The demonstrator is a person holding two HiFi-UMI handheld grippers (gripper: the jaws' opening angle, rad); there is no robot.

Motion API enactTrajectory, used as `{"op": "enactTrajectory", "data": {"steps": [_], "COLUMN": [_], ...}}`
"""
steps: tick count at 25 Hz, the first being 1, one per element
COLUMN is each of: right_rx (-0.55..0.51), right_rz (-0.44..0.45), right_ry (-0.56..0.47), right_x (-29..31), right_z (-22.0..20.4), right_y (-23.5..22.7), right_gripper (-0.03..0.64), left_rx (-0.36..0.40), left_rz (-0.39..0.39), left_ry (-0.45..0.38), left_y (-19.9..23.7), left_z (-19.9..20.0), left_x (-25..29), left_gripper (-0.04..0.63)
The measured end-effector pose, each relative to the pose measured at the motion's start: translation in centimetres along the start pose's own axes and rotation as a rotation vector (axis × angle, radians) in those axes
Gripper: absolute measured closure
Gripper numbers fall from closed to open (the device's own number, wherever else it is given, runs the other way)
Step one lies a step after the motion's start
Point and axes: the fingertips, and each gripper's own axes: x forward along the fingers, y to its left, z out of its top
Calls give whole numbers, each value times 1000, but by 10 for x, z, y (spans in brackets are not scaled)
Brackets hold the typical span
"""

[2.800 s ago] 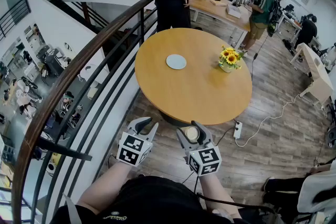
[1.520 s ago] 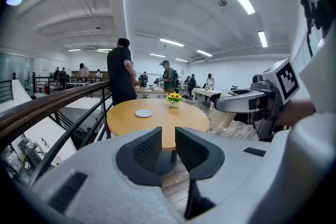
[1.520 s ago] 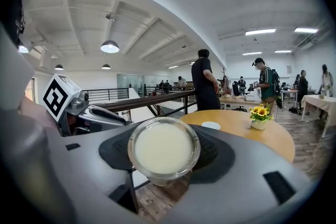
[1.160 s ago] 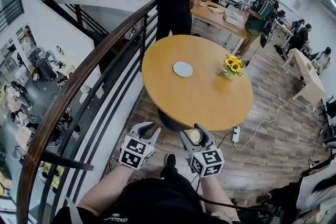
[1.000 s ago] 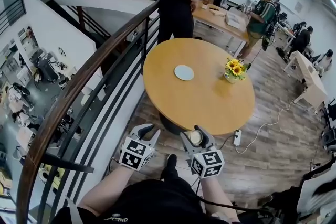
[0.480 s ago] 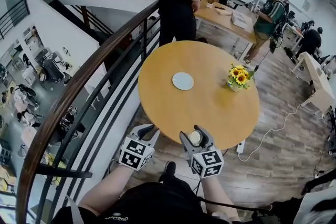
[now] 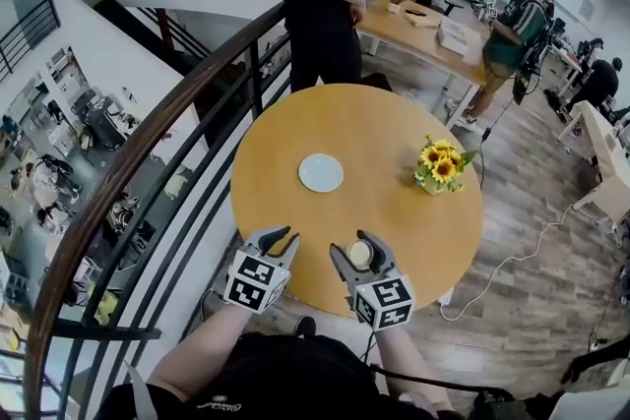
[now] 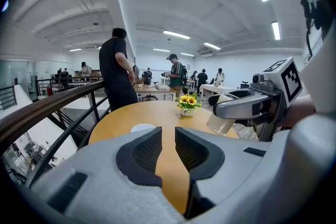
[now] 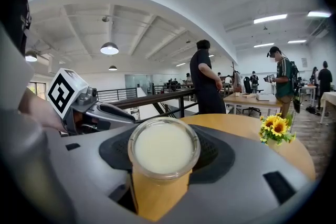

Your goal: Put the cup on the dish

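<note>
Head view | my left gripper [image 7: 277,237]: jaws slightly apart, empty | dish [image 7: 321,173]: bare, on bench [image 7: 394,221] | my right gripper [image 7: 352,247]: jaws pinch brim-full cup [image 7: 361,256], short of dish | risk: a tilt or jolt slops it; off-centre landing tips cup.

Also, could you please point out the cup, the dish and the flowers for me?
cup [image 9: 164,147], right gripper view, its milky top.
dish [image 7: 321,173], head view, its centre.
flowers [image 7: 437,163], head view, the yellow blooms.

one round table [image 7: 413,231], one dish [image 7: 321,172], one cup [image 7: 360,256], one sunflower pot [image 7: 436,166], one left gripper [image 7: 275,240], one right gripper [image 7: 351,245]
</note>
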Motion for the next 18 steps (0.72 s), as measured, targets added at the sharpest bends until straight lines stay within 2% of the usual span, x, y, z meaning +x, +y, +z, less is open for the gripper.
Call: {"op": "enactTrajectory", "data": {"steps": [5,11,18], "right_rx": [14,25,-3], "right_rz": [22,42,10], "right_ry": [-2,-9,-48], "right_x": [9,17,29], "right_z": [0,5,32], "right_y": [-30,-39,-48], "right_gripper": [362,362,362], "left_rx": [-2,-7,8], "left_rz": [20,35,13], "left_ry": [23,39,9], "left_y": [-3,-1,9], "left_z": [4,9,27], "left_x": [25,37,50], "left_gripper": [512,512,512]}}
